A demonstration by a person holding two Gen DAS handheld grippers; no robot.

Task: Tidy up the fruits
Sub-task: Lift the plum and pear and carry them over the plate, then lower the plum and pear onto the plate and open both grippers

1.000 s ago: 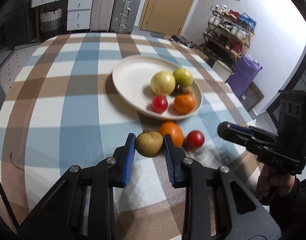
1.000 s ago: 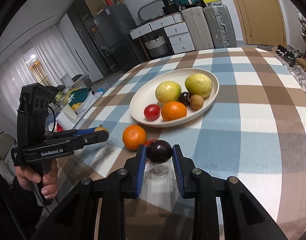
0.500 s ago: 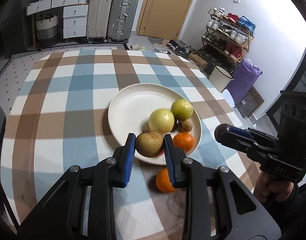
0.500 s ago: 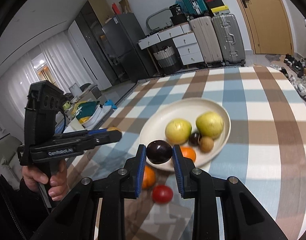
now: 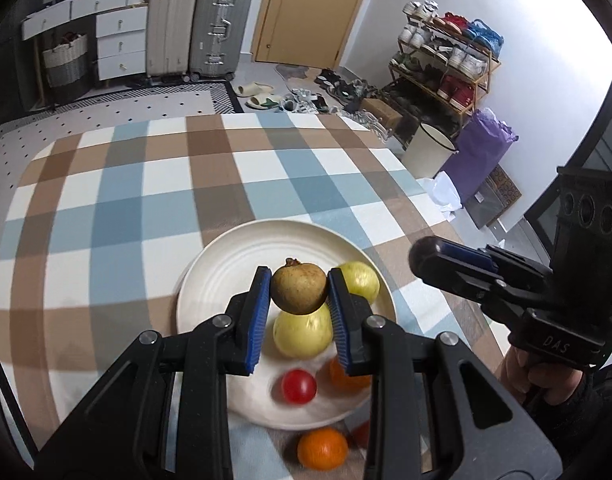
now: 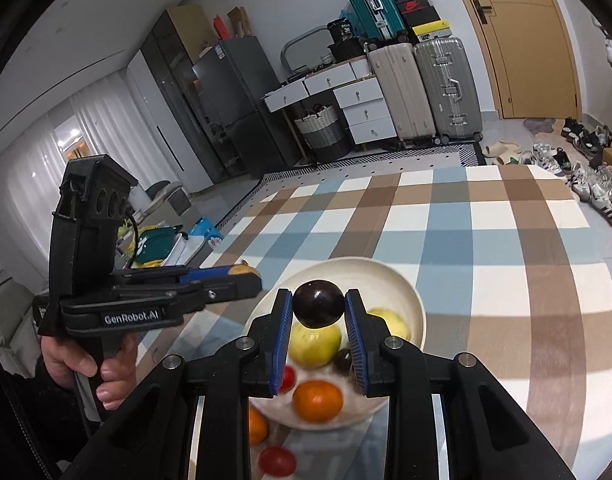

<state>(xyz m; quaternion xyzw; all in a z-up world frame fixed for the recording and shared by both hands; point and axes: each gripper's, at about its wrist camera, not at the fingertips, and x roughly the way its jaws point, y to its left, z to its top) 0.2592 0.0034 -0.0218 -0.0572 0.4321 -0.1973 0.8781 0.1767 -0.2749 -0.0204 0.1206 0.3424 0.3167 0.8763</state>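
Observation:
My left gripper (image 5: 299, 292) is shut on a brown pear-like fruit (image 5: 299, 289) and holds it in the air over the cream plate (image 5: 226, 268). My right gripper (image 6: 318, 310) is shut on a dark purple round fruit (image 6: 318, 309) above the same plate (image 6: 401, 284). The plate holds two yellow-green fruits (image 5: 302, 333), a red tomato (image 5: 299, 386), an orange (image 6: 317, 399) and a small dark fruit (image 6: 341, 361). An orange (image 5: 322, 449) and a red tomato (image 6: 277, 461) lie on the tablecloth in front of the plate.
The table has a blue, brown and white checked cloth (image 5: 146, 200). Its far edge faces suitcases (image 5: 222, 28), drawers and a door. A shoe rack (image 5: 445, 60) and a white bucket (image 5: 429, 148) stand off the right side. A fridge (image 6: 242, 100) stands at the back.
Both grippers have risen from the tablecloth with their fruits and moved forward over the plate. The loose orange and tomato stay on the cloth below.

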